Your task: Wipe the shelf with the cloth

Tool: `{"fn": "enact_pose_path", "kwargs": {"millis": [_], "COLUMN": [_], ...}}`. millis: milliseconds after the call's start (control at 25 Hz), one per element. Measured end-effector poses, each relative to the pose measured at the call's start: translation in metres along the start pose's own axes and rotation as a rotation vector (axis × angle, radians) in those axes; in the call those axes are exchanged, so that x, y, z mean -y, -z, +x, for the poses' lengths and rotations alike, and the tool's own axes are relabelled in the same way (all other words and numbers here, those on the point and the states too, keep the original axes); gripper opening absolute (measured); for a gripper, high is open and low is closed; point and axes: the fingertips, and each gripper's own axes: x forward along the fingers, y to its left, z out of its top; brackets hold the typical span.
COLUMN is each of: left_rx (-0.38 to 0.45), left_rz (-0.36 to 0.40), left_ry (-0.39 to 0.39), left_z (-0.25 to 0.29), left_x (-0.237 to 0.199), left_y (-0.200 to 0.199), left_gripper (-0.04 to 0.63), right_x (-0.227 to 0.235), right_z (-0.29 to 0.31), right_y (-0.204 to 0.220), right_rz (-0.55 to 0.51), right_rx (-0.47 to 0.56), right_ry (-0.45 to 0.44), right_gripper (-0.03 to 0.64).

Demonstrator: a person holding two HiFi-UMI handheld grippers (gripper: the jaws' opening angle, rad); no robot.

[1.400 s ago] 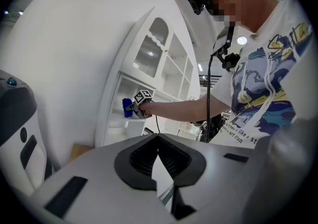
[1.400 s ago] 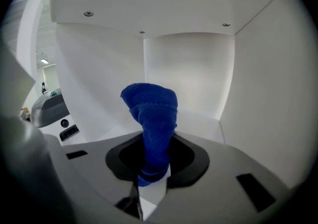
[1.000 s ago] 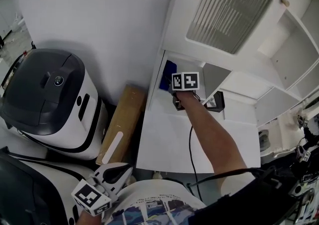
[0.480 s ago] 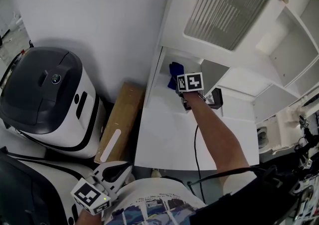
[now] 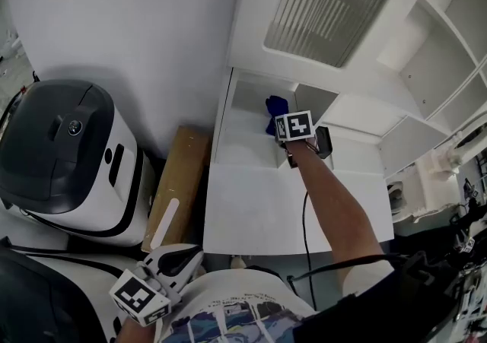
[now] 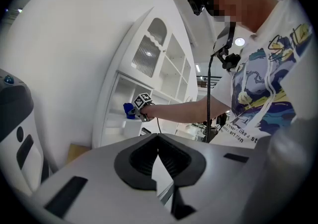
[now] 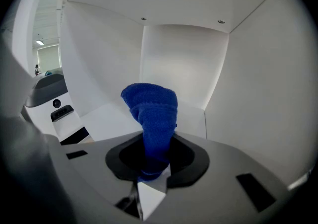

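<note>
From the head view, my right gripper [image 5: 280, 118] reaches at arm's length into the low open compartment of the white shelf [image 5: 242, 153]. The blue cloth [image 5: 275, 107] shows just past its marker cube, inside that compartment near the right-hand partition. My left gripper [image 5: 189, 258] hangs low beside my shirt, well apart from the shelf, above the floor by a black-and-white machine [image 5: 72, 151] and a cardboard box [image 5: 181, 182] that leans against the wall.

In the left gripper view, my left gripper [image 6: 158, 154] has its pads pressed together at the tips, with nothing between them. Beyond them, far off, I see my other arm stretched to the shelf [image 6: 149, 59], the right gripper [image 6: 140, 108] at its end and the cloth [image 6: 128, 111] as a small blue patch in front of it.

In the right gripper view, my right gripper [image 7: 151, 167] is pinching the cloth [image 7: 151, 111]. The jaws are drawn in tight on its lower end, and the rest stands up past them in a bunched, folded lump. Around it are the compartment's white back wall, the side walls and the ceiling panel. The shelf floor [image 7: 112, 118] lies below and behind the cloth. I cannot tell from here whether the cloth is touching that surface or held just off it. The machine [image 7: 49, 100] shows outside at the left edge.
</note>
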Motion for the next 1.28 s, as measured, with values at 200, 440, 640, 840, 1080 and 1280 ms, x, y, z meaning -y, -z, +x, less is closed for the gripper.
{"fn": "enact_pose_path", "kwargs": {"millis": [200, 440, 640, 840, 1080, 1280], "left_rx": [-0.003, -0.005, -0.009, -0.018, -0.036, -0.051], "left_rz": [-0.001, -0.017, -0.032, -0.034, -0.019, 0.001], "left_ry": [-0.002, -0.020, -0.035, -0.021, 0.021, 0.059], "left_z": [-0.007, -0.017, -0.021, -0.017, 0.000, 0.018], "left_x": [-0.002, -0.007, -0.009, -0.008, -0.002, 0.008], "left_y": [-0.001, 0.004, 0.006, 0.008, 0.004, 0.000], "left_gripper": [0.012, 0.012, 0.012, 0.012, 0.012, 0.012], "right_x": [-0.028, -0.099, -0.139, -0.134, -0.098, -0.061], "right_z": [-0.010, -0.008, -0.005, -0.002, -0.009, -0.018], "right_y": [-0.016, -0.035, -0.037, -0.022, -0.006, 0.011], "right_rz": [0.014, 0.082, 0.094, 0.071, 0.086, 0.114], "right_rx": [0.060, 0.089, 0.071, 0.049, 0.053, 0.060], "right_ry": [-0.054, -0.233, -0.309, -0.284, -0.236, -0.193], "right_gripper": [0.103, 0.103, 0.103, 0.103, 0.103, 0.103]}}
